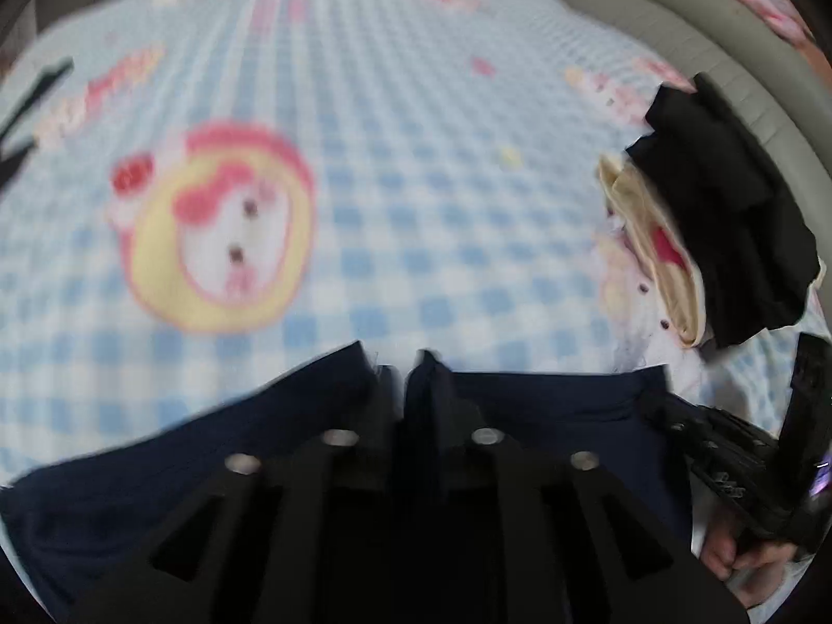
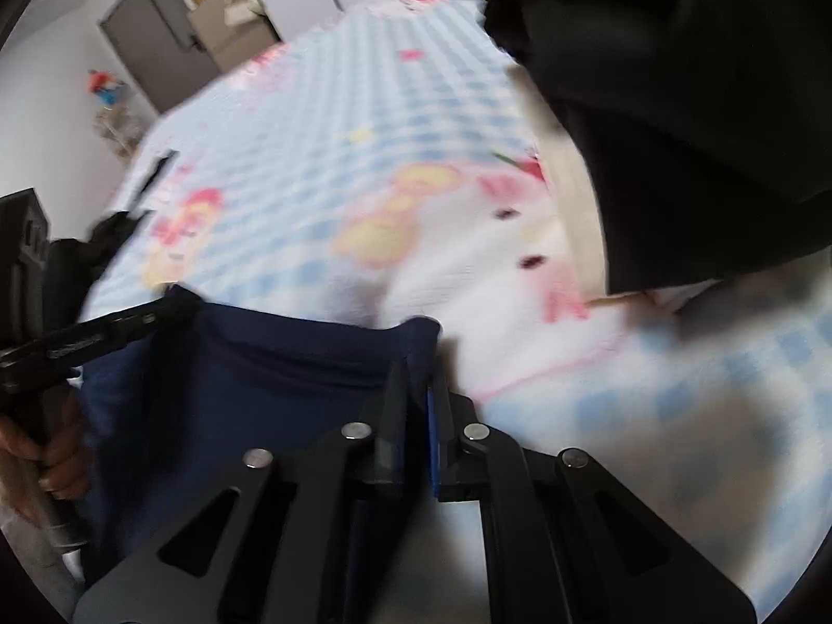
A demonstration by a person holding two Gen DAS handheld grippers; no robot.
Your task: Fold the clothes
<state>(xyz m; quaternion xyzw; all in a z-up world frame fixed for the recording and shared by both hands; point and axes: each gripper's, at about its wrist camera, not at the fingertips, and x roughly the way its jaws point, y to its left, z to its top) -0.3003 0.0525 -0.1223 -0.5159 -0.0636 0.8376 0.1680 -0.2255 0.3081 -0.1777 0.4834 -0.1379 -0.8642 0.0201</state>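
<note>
A navy blue garment (image 1: 546, 405) lies across the near part of a blue checked bedspread (image 1: 390, 130). My left gripper (image 1: 403, 379) is shut on a bunched fold of its upper edge, with cloth showing between the fingers. In the right wrist view the same navy garment (image 2: 270, 379) stretches to the left, and my right gripper (image 2: 416, 364) is shut on its corner, a strip of blue cloth pinched between the pads. Each view shows the other gripper at its side, held by a hand (image 2: 57, 463).
A pile of clothes, black garment (image 1: 728, 218) on top of a cream one (image 1: 655, 255), lies at the right of the bed; it fills the upper right of the right wrist view (image 2: 676, 104). A grey padded headboard (image 1: 676, 15) curves behind. Doors (image 2: 151, 36) stand beyond the bed.
</note>
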